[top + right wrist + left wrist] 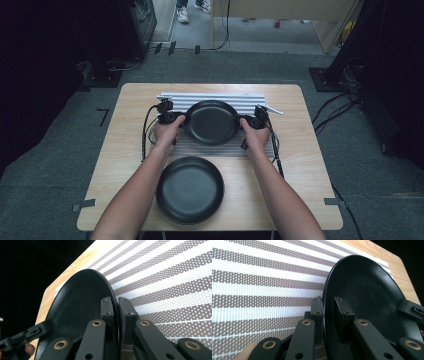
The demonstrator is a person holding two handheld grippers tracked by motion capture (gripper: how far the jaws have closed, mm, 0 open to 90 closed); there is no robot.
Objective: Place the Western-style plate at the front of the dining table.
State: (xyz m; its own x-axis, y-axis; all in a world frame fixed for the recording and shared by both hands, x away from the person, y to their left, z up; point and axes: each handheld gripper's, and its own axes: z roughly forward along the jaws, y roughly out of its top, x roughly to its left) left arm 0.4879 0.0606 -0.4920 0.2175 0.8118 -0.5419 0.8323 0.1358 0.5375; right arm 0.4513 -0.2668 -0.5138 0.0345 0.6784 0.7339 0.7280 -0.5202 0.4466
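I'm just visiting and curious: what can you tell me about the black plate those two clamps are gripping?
The far plate is round, black and shallow, with a raised rim and a faintly speckled matte inside; nothing lies in it. It sits over the striped mat at the table's far side, behind a second, similar plate. The left gripper pinches its left rim and the right gripper its right rim, one jaw inside and one outside. Whether it rests on the mat or is lifted cannot be told.
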